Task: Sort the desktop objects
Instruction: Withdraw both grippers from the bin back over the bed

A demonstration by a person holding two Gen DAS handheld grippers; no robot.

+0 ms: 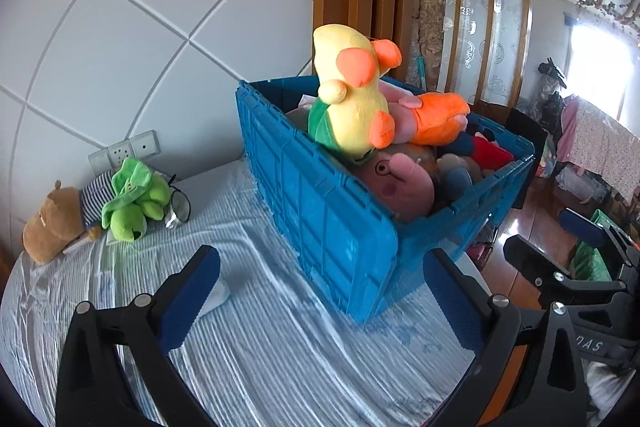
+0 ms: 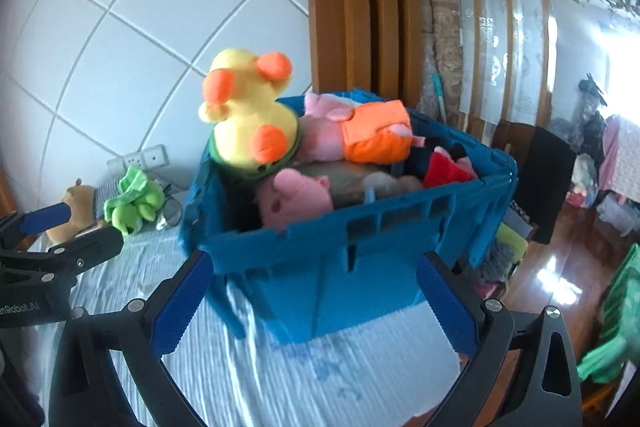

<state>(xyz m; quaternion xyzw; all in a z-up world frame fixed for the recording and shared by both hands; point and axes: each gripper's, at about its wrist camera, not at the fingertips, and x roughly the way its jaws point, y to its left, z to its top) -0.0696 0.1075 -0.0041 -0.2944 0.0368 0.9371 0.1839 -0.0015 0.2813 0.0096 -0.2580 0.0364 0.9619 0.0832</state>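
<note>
Crate [image 1: 320,211] heaped with plush, a duck [image 1: 352,99] topmost, stands on the cloth [image 1: 280,347], while a frog [image 1: 134,203] and bear [image 1: 52,227] lie unsorted by the wall near the sockets [image 1: 124,149]. We judge these toys light, soft and squashy, best pinched across a limb or the belly; both left gripper [image 1: 320,307] and right gripper [image 2: 316,307] are spread wide, holding nothing. We read only "nRobot.AI" and "DAS" on the gripper bodies

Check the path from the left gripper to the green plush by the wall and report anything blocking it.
Nothing visible blocks it. The left gripper is open and empty over bare striped cloth; the green plush lies ahead to the left, against a brown bear. The blue crate sits off to the right.
</note>
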